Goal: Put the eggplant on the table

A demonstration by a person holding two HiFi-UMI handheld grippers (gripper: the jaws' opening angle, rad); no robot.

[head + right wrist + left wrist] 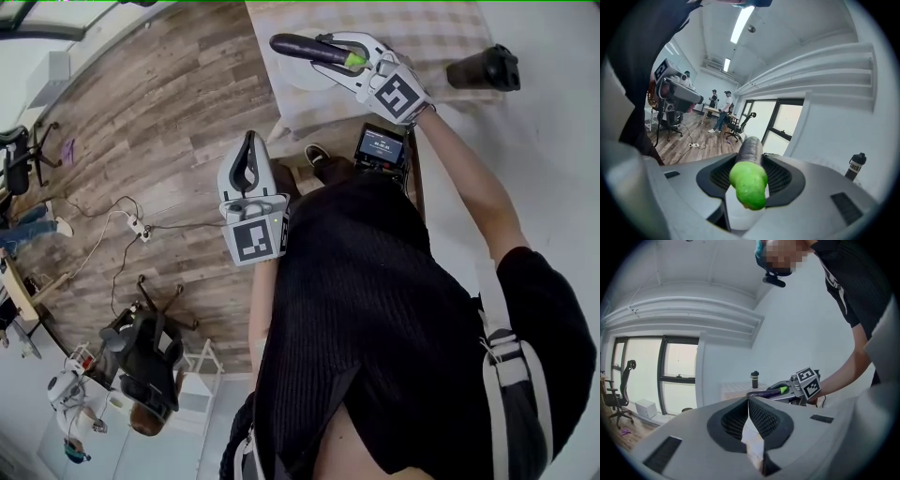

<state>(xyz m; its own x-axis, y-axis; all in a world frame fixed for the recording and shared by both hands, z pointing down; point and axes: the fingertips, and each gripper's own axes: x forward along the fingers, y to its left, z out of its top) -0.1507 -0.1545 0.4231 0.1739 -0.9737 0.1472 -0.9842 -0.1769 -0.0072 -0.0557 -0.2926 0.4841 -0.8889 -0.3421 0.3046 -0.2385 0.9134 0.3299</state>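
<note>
A dark purple eggplant (309, 49) with a green stem end (748, 184) is clamped between the jaws of my right gripper (330, 54), which is shut on it. It hangs over the checked table (441, 37) and a white plate (302, 77). In the right gripper view the eggplant (751, 149) points away along the jaws. My left gripper (248, 161) is off the table's left side, over the wooden floor, its jaws shut with nothing between them. The left gripper view shows its pads (759, 417) pressed together and, beyond them, the eggplant (765, 393) in the right gripper (785, 390).
A black bottle (484, 67) lies at the table's right end; the same bottle (754, 379) stands upright in the left gripper view. A small screen device (380, 147) sits near the table's front edge. Office chairs, cables (131, 223) and people fill the room to the left.
</note>
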